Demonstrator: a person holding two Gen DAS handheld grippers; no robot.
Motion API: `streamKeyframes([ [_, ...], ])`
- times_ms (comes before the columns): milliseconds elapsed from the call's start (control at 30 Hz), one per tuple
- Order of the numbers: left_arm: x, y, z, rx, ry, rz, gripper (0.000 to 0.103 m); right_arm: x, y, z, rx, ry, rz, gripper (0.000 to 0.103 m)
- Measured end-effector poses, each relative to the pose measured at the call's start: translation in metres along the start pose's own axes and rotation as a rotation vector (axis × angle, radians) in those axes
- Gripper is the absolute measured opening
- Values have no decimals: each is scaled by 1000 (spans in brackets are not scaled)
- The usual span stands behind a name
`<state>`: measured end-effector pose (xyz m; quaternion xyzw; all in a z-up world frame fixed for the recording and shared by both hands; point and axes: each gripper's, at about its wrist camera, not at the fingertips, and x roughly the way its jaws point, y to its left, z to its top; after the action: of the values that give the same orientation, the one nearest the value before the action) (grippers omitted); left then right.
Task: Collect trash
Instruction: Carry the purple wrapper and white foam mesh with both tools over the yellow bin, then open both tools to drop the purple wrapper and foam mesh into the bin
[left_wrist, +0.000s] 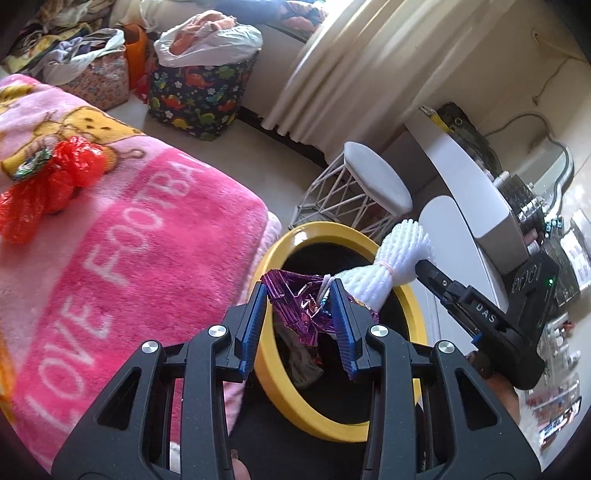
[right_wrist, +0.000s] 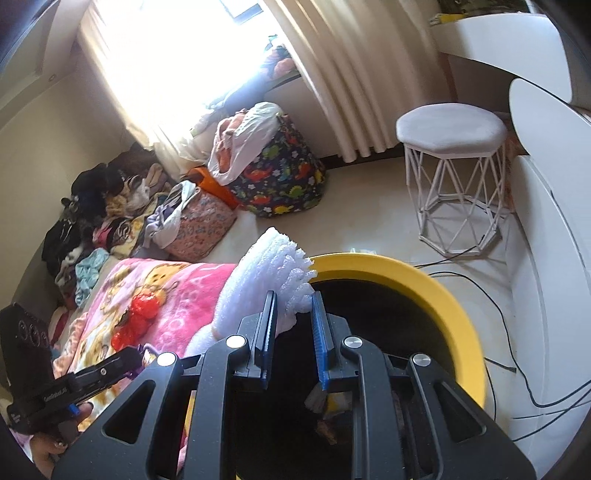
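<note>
- Trash items in transit: a crumpled purple foil wrapper (left_wrist: 295, 306) is clamped between the blue fingers (left_wrist: 255, 325) of the left gripper (left_wrist: 300, 295), directly above the opening of the yellow-rimmed bin (left_wrist: 369, 247).
- White foam fruit net (right_wrist: 266, 280), bunched with a pink band, is pinched by the right gripper (right_wrist: 293, 299) over the bin's near rim.
- Red plastic bag (left_wrist: 55, 181) lies on the bed, well apart from the bin.
- Pink blanket (left_wrist: 147, 229) reads "LOVE FOOTBA", the rest cut off.
- Right gripper body bears "DAS"; other lettering illegible.
</note>
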<state>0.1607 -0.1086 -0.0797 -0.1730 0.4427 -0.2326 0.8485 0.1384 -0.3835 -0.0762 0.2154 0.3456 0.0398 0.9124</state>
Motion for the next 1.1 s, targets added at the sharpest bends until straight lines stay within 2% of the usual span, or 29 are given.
streamKeyframes([
  [500,20,-27,-10,71,52,-18,28,-14,-33,0,54,-56,-113,18],
  [800,32,-46,-20,157,94,-20,28,-20,-45,-1,70,-87,-169,18],
  [933,41,-57,-28,196,121,-25,28,-21,-45,-1,57,-95,-181,18],
  [1033,46,-63,-34,219,136,-26,29,-22,-44,-2,58,-95,-177,22],
  [1100,50,-67,-39,236,145,-29,34,-21,-43,-2,60,-92,-169,23],
])
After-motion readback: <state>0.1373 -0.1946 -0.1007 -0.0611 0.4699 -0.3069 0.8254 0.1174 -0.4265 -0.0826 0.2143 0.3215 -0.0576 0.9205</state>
